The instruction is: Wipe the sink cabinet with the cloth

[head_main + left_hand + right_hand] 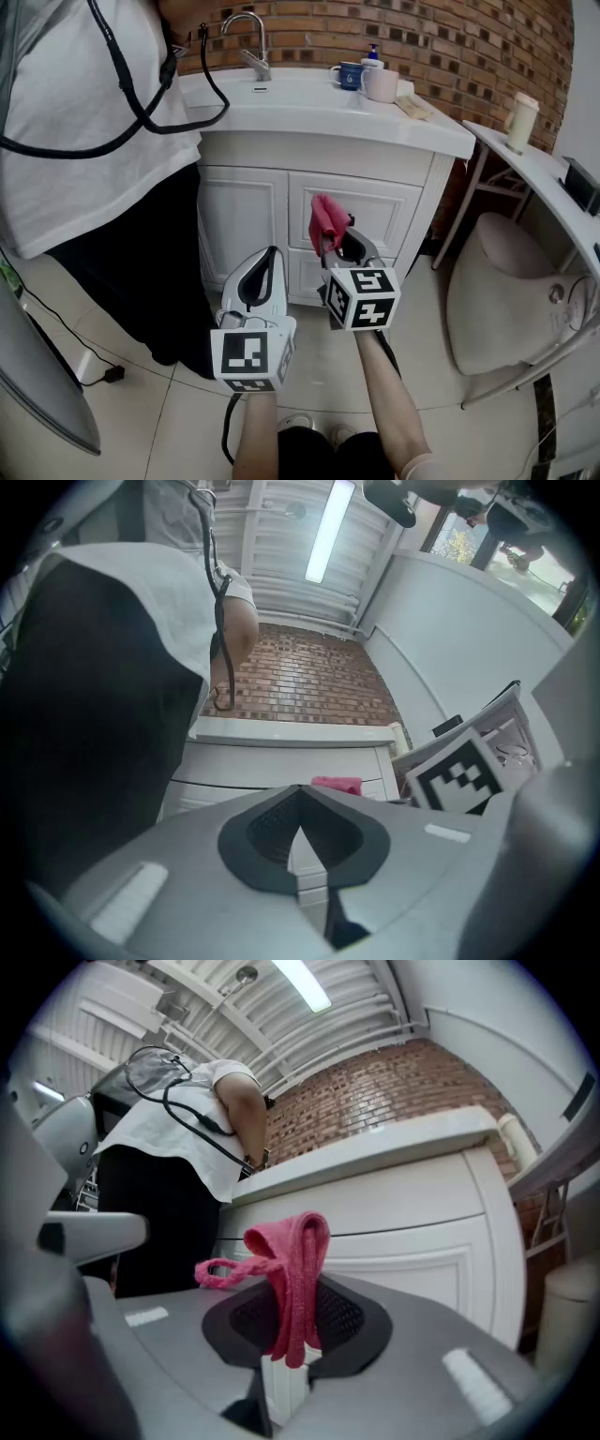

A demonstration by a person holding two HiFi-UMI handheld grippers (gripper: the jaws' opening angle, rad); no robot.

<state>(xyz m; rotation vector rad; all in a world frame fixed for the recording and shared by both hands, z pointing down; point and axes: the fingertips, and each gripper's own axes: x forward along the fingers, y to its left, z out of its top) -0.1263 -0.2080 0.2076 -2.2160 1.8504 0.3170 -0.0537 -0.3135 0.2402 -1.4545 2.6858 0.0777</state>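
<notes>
Right claw (291,1354) pinches folded pink cloth (291,1279), loop drooping left.

Left: standing person (84,122) against sink cabinet (328,155). Middle: right door (384,220) front clear. Right: beige chair (502,281) close.

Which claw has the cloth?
The right claw, shut on the pink cloth in front of the cabinet; the left claw is shut on nothing.
</notes>
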